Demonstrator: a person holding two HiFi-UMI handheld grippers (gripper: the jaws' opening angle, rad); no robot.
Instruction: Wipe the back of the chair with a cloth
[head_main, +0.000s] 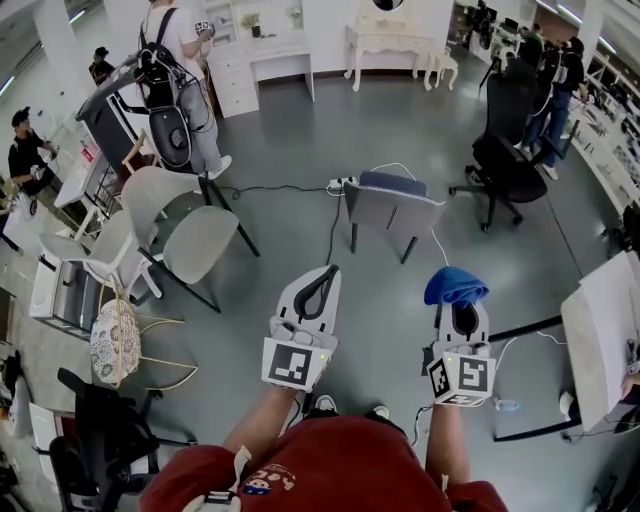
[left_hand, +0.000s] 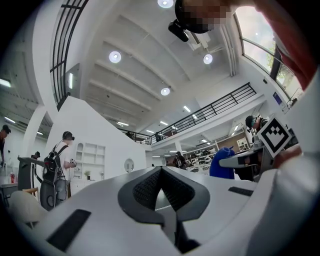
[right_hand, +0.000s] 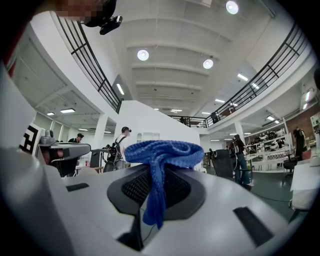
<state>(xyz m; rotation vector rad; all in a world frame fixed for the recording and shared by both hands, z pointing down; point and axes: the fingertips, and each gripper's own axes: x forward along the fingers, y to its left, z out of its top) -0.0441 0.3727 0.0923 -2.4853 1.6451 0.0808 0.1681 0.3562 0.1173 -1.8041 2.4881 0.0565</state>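
**A:** Red shirt (head_main: 330, 470) fills the bottom edge of the head view and is cut off by it. Any print on it?

**B:** A small emblem (head_main: 258, 487) on the chest, too small to read. Each marker cube (head_main: 295, 362) carries only black-and-white square patterns.

**A:** And the claws?

**B:** The left gripper (head_main: 330, 270) has its tips together, with a diamond-shaped gap between the pads and nothing in it. The right gripper (head_main: 458, 308) is clamped on the blue cloth (head_main: 455, 286). The cloth bunches over the tips and hides them from above. In the right gripper view a tail of it hangs down between the pads.

**A:** The chair?

**B:** The grey chair (head_main: 392, 208) stands on the floor ahead of both grippers, well apart from the cloth. Its broad grey panel faces this way, and a dark blue part shows over the top edge.
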